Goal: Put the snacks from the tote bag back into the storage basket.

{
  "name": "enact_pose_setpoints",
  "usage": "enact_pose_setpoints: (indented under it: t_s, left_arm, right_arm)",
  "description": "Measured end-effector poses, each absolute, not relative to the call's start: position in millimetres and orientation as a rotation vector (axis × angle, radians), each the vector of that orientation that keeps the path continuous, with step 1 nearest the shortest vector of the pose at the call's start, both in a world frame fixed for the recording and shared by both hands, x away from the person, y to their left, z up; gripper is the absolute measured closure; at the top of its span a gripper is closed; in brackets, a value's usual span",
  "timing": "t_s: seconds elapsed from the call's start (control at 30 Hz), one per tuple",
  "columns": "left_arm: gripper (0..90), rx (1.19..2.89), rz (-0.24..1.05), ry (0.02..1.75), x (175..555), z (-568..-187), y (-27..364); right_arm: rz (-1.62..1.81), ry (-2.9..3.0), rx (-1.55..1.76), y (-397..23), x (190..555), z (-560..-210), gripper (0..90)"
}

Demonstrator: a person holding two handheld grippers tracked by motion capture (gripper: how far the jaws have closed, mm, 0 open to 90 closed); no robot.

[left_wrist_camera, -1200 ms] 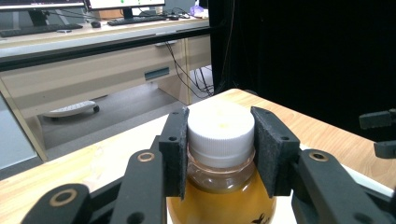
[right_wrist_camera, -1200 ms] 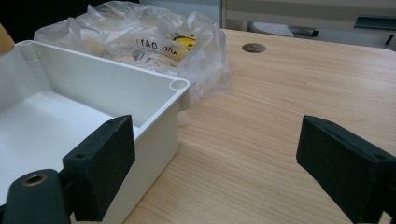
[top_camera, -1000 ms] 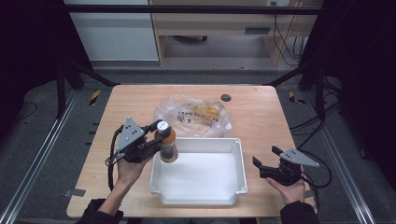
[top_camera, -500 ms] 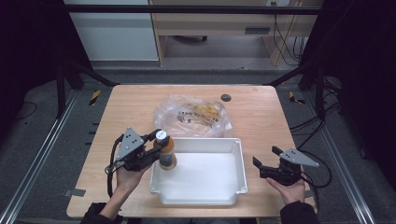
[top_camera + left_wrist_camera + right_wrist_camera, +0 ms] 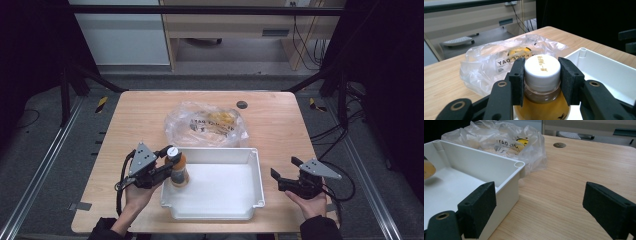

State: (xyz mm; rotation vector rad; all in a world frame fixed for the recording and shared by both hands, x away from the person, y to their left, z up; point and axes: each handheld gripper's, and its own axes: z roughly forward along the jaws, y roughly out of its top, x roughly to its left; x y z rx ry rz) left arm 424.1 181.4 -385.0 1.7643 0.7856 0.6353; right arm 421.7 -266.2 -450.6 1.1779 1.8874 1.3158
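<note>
— What have I got in the left claw (image 5: 541, 82)?

— My left claw is closed on the neck of a bottle (image 5: 178, 170) of amber drink, its pads just under the white cap (image 5: 542, 68). From the high view the bottle stands upright at the left end of the white tray (image 5: 250, 156), inside its near-left corner; whether its base touches the tray floor, I cannot tell.

— What crowds it?

— A crumpled clear plastic bag (image 5: 206, 125) with yellow things inside lies on the worktop (image 5: 280, 120) just behind the tray, touching its far wall. In the left gripper view the bag sits right beyond the cap.

— And my right claw (image 5: 287, 174)?

— Wide open, holding nothing, resting near the worktop just right of the tray. In the right gripper view the tray's corner (image 5: 519, 165) stands close beside my left-hand jaw, bare wood between the jaws. A small dark round disc (image 5: 242, 104) sits in the worktop farther back, well apart from everything.
</note>
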Motion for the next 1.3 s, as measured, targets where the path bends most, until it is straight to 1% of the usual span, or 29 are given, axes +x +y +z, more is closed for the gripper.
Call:
enact_pose_setpoints:
  t_s: [1.0,1.3]
  left_arm:
    - [58.9,1.826,0.616,0.802,427,-401,179]
    - [58.9,1.817,0.619,0.806,427,-403,180]
  right_arm:
    - [1.322,1.884,1.18,-267,421,-450,11.7]
    - [1.322,1.882,1.182,-267,421,-450,11.8]
